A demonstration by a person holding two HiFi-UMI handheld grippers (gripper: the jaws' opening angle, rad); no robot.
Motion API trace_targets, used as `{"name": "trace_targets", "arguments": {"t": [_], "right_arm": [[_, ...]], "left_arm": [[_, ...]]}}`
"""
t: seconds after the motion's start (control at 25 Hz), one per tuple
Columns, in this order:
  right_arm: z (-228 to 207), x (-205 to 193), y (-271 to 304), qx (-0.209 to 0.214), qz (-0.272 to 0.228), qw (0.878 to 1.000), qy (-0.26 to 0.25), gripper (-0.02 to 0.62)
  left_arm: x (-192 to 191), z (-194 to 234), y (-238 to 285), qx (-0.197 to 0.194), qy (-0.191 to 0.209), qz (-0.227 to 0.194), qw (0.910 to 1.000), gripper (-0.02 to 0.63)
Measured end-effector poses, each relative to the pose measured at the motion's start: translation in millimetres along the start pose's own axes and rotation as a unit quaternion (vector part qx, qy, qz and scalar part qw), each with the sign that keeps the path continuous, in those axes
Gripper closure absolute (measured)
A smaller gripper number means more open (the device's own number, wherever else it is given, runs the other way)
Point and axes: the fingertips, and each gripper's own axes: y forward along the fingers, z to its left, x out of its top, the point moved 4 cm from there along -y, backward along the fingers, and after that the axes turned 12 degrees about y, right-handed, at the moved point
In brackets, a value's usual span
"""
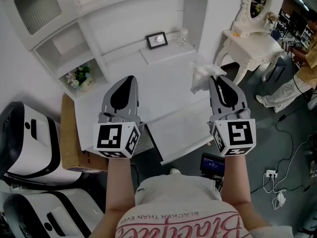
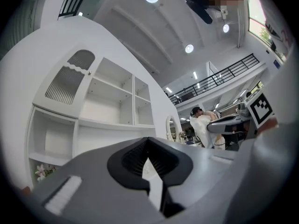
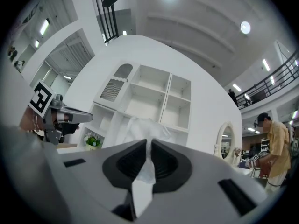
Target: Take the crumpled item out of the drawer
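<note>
My right hand-held gripper (image 1: 218,81) is pinched shut on a thin fold of the crumpled white tissue (image 1: 204,77), high above the open drawer (image 1: 184,149), my left hand-held gripper (image 1: 124,87) closed on nothing, and such a slight bite could slip or tear, dropping it back.
</note>
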Motion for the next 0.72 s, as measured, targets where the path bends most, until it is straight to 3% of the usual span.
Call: {"name": "trace_targets", "arguments": {"t": [0.52, 0.72], "right_arm": [[2.8, 1.9, -4.6, -0.010, 0.007, 1.000, -0.014, 0.554], [5.6, 3.6, -3.2, -0.010, 0.007, 1.000, -0.019, 0.554]], "left_arm": [[-0.5, 0.4, -1.7, -0.010, -0.002, -0.006, 0.9999, 0.597], [-1.2, 0.6, -0.9, -0.013, 0.015, -0.004, 0.9998, 0.597]]}}
